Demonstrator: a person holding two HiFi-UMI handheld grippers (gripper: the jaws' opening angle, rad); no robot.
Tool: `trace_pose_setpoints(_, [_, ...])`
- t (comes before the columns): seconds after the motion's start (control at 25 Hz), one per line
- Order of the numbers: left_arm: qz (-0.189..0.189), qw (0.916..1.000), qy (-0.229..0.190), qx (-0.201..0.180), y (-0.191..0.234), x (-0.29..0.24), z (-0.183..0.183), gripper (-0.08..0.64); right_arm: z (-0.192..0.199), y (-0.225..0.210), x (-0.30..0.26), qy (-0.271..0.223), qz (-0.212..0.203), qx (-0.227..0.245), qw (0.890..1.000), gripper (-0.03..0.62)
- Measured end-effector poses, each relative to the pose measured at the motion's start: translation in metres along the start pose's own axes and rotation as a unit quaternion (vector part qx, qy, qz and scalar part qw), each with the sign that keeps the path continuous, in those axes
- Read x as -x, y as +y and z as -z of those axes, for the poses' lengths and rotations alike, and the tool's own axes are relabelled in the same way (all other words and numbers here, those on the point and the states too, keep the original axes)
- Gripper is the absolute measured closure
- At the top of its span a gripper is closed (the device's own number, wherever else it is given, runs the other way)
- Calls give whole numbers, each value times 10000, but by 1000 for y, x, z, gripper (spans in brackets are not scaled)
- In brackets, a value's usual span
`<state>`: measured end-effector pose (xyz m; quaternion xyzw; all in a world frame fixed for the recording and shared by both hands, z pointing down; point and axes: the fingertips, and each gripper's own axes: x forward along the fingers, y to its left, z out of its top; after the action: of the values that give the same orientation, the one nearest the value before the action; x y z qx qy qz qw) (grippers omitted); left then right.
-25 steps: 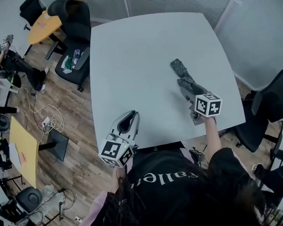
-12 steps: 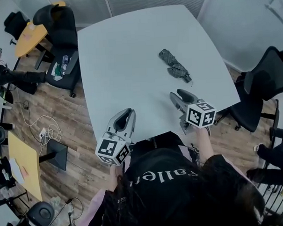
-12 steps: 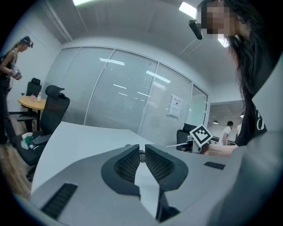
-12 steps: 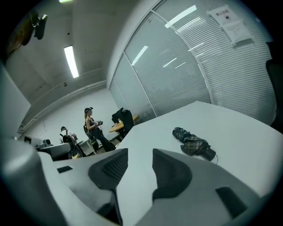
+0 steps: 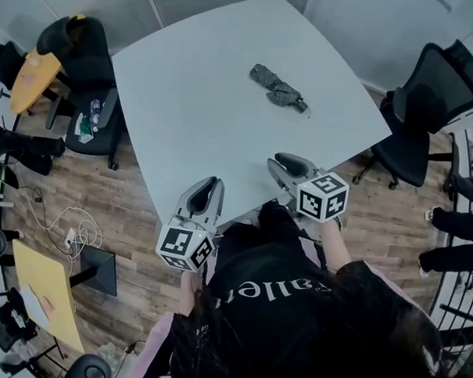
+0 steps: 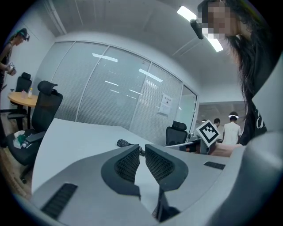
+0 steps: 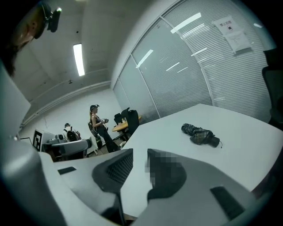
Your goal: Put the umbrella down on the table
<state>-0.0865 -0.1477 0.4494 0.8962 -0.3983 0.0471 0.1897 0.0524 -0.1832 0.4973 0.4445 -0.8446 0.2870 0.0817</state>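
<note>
**Hidden / unclear**
- Left gripper view: the umbrella (image 6: 123,143) is half masked by a jaw tip of the left tongs (image 6: 142,149). Only one dark end pokes out.
- Right gripper view: one pad of the right tongs (image 7: 139,153) sits under a blur patch, so its surface is unreadable.
- Head view: the person's head and shoulders (image 5: 289,323) fill the bottom of the frame. They cut off the near corner of the counter (image 5: 209,107) and the rear of both tongs.
- The umbrella's fabric is dark and mottled grey. The pattern is too small to tell.

**Umbrella**
- Folded, lying flat on the counter's far right part, touched by nothing.
- It is well apart from both tongs, which hang over the near edge.
- In the head view its long axis runs on a diagonal, upper left to lower right.
- The narrower, capped end points lower right, toward the counter's right edge, and a thin cord trails off it.
- The bulkier, bunched end points up and left, toward the counter's middle.
- In the right gripper view it lies crosswise, with the capped end to the right.

**Tongs**
- Left: jaws drawn together, with only a slit of counter showing between the tips. Nothing is held.
- Right: jaws closing, with a modest gap between them. They are empty, with bare counter in the gap.

**Surroundings**
- A black chair (image 5: 421,113) stands at the counter's right side.
</note>
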Motion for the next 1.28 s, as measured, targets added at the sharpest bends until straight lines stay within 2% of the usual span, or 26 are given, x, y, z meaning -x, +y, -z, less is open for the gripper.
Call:
trace_pose_setpoints(0.32, [171,9998,9,27,-4,20,9,515,12,39,18,-46,-47,152,9999,523])
trace_pose_setpoints(0.64, [297,9995,44,49,-5,26,12,515,9,61,18,-127,-138,300,9994,552])
trace_pose_setpoints(1.28, [637,9979,147,-13,-14,0,10,515,4,46,24,-210,34,85,9997,561])
